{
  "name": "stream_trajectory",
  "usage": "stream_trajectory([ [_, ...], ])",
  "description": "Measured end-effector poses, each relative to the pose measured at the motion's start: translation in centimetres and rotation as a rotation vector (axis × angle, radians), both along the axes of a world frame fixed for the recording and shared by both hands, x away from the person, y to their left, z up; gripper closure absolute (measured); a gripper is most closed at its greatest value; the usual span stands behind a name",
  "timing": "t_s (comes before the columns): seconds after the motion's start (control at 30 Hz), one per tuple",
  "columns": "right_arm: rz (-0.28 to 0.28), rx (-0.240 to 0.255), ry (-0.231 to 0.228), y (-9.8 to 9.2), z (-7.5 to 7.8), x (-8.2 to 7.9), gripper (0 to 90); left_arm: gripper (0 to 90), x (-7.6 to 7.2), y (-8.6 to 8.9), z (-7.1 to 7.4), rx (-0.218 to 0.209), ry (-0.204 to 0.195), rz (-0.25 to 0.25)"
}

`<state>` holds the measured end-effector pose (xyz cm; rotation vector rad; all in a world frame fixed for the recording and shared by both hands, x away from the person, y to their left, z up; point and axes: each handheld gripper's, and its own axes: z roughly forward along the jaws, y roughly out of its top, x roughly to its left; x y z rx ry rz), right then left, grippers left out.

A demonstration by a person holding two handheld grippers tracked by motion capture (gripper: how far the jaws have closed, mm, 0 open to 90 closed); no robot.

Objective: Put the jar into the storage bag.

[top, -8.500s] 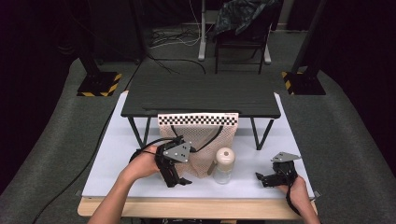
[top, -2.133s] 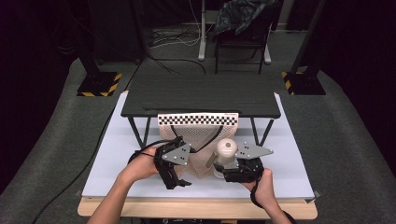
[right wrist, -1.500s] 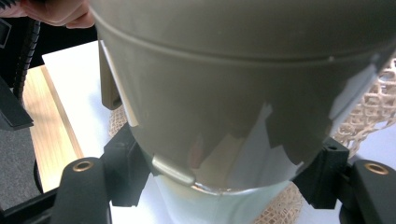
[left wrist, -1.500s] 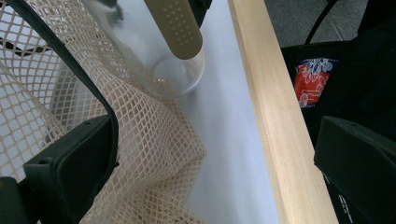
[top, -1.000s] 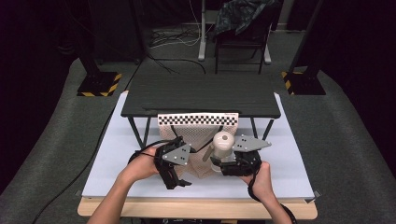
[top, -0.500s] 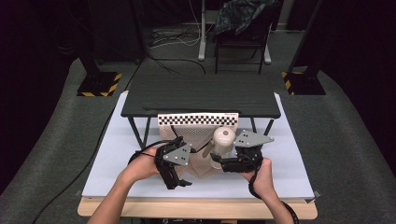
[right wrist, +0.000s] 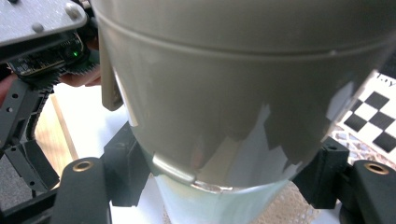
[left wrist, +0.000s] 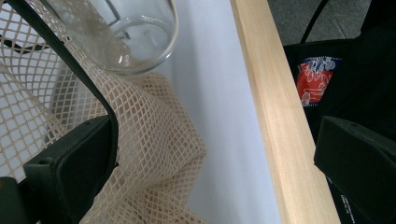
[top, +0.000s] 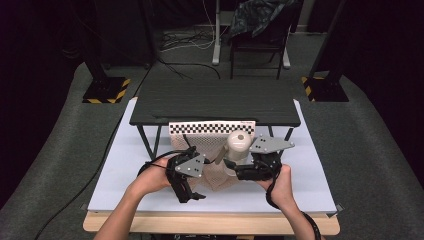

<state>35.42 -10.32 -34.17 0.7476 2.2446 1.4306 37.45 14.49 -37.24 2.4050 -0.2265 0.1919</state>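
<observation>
A glass bottle (top: pixel 235 159) with a beige cap (top: pixel 240 141) hangs above the white board, with my right gripper (top: pixel 234 170) shut on it just below the cap. In the right gripper view the cap (right wrist: pixel 233 70) looms close and the right gripper (right wrist: pixel 224 186) has one jaw on each side of the glass. A beige net bag (top: pixel 212 167) lies bunched between the hands. My left gripper (top: pixel 195 189) stands open at the bag. In the left gripper view the net (left wrist: pixel 154 140) drapes over one jaw of that gripper (left wrist: pixel 217 135), and the bottle's base (left wrist: pixel 126 32) hovers above.
A low black table (top: pixel 215 102) stands across the back of the white board (top: pixel 125 170), with a checkered strip (top: pixel 212 127) under its front edge. The wooden front edge (left wrist: pixel 280 140) runs close behind the bag. A chair (top: pixel 260 25) and floor cables lie beyond.
My right gripper came in from the front right, closed on the standing bottle and has lifted it, still rising a little over the last second. The left gripper has stayed at the bag.
</observation>
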Motion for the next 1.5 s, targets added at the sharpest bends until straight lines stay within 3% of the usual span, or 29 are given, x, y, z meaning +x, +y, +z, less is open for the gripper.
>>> stream_trajectory([
  [0.8, 0.015, 0.006, -0.046, 0.7, 2.7, 0.4, 29.2, 0.0, 0.0, 0.0, -0.1, 0.000, -0.004, 0.000],
  [1.5, 0.016, 0.020, -0.053, 2.1, 4.6, 2.0, 29.3, 0.0, -0.1, -0.1, -0.1, -0.002, -0.016, -0.006],
])
